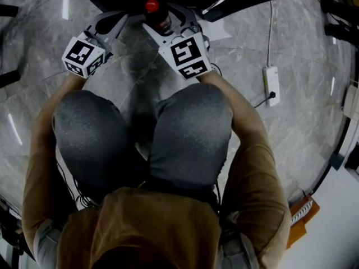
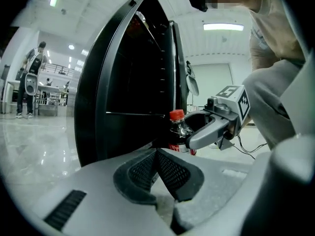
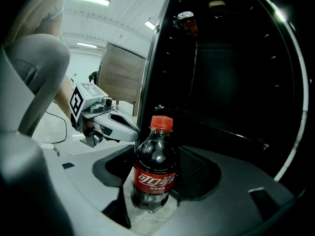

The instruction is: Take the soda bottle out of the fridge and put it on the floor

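Right gripper (image 3: pixel 155 157): jaws closed on the bottle (image 3: pixel 154 171), pads against both sides of its lower body. Bottle is upright with its red cap on and its base down at the floor (image 1: pixel 303 122), just in front of the open black fridge (image 2: pixel 128 82). Left gripper (image 2: pixel 158 154): pads pressed together at the tips, holding nothing, sitting just beside the right one and pointing at the bottle. Person is crouched, knees between the arms. Power strip (image 1: pixel 271 83) lies on the floor to the right.
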{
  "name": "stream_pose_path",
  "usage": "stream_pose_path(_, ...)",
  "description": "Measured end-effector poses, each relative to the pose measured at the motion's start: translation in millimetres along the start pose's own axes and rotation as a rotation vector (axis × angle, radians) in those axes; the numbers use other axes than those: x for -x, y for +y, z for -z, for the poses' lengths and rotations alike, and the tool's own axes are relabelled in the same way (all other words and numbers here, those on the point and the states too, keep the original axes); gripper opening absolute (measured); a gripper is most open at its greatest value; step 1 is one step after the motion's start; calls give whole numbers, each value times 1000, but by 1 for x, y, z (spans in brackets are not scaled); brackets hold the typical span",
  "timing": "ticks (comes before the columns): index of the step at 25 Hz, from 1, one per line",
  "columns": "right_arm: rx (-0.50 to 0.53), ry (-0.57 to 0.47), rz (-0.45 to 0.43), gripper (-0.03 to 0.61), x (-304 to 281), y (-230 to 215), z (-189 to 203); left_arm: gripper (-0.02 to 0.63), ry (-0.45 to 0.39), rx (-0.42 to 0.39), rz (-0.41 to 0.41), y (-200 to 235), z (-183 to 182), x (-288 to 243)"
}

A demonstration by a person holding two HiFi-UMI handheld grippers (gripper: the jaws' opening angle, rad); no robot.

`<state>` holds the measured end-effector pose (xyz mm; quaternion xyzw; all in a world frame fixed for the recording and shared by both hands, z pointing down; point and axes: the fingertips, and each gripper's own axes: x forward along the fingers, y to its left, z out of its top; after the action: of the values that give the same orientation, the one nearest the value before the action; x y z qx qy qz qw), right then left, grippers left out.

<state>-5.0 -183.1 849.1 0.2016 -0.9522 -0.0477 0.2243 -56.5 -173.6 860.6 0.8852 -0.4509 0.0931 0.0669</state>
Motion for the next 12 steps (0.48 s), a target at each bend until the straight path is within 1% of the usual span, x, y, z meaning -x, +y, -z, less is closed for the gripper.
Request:
stream_pose_path(4,-8,28,-32,272,-9,5,14,-5,15,47,-15,6,9,-8)
stream_pose_path(6,1,40,-42,272,-13,5,20,-5,18,57,-20,7,12,-13)
stream_pose_path(12,9,77,-64,270,-26,13,48,-5,51,17,-2,1,26,-24)
